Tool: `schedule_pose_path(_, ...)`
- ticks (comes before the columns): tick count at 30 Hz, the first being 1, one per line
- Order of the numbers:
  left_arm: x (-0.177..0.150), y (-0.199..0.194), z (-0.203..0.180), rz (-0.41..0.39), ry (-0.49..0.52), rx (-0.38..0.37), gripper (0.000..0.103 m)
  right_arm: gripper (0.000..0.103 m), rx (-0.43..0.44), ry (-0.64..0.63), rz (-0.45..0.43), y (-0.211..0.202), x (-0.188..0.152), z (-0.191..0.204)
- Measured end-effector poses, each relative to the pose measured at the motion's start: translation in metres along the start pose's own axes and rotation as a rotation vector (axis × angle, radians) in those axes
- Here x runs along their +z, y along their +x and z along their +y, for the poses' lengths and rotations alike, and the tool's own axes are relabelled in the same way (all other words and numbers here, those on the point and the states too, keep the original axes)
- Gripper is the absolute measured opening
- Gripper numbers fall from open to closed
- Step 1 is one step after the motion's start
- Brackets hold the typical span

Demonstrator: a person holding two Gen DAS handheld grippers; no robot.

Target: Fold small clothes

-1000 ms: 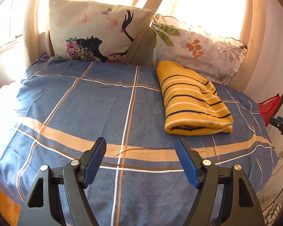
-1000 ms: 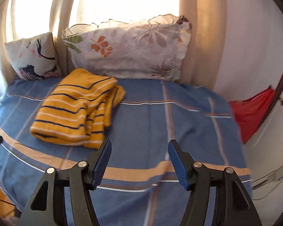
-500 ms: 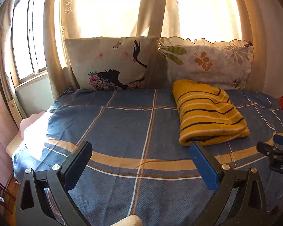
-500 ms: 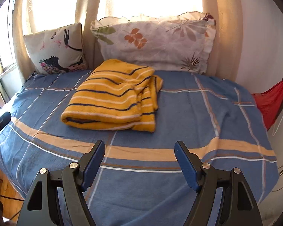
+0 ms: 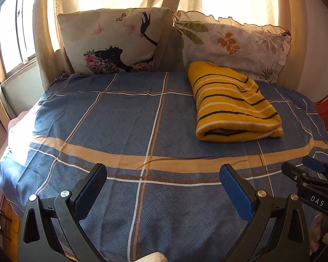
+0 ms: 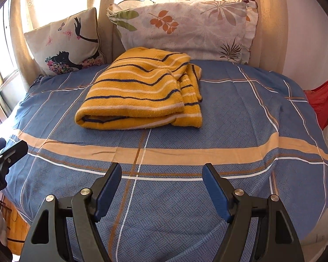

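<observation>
A yellow sweater with dark and white stripes [image 5: 231, 104] lies folded on the blue checked bedspread [image 5: 124, 118], at the far right in the left wrist view and centre-left in the right wrist view [image 6: 142, 91]. My left gripper [image 5: 163, 182] is open and empty, low over the bed's near edge. My right gripper [image 6: 161, 180] is open and empty, short of the sweater. The right gripper shows at the left view's right edge [image 5: 312, 174]; the left gripper shows at the right view's left edge [image 6: 4, 155].
Two pillows lean on the curtains at the head of the bed: one with a black silhouette [image 5: 113, 41], one with a leaf print [image 5: 234, 43]. A red cloth [image 6: 321, 100] hangs beside the bed's right edge. A window [image 5: 13, 39] is on the left.
Both grippers have pulled back from the sweater toward the foot of the bed and stay open. The sweater has not moved.
</observation>
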State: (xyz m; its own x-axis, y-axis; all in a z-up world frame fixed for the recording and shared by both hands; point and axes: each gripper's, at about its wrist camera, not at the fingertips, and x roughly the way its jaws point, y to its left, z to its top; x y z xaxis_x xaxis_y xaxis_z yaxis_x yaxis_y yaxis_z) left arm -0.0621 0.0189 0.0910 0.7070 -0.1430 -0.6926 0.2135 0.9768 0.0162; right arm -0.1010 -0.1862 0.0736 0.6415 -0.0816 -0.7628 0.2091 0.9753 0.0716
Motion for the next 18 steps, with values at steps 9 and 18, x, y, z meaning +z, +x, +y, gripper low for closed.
schedule_pose_path(9, -0.006, 0.009, -0.007, 0.048, 0.022, -0.024, 0.102, 0.080, 0.007, 0.013, 0.022, 0.007, -0.006, 0.003)
schedule_pose_path(18, -0.011, 0.013, -0.012, 0.071, 0.036, -0.043, 0.102, 0.080, 0.011, -0.002, 0.025, 0.010, -0.007, 0.010)
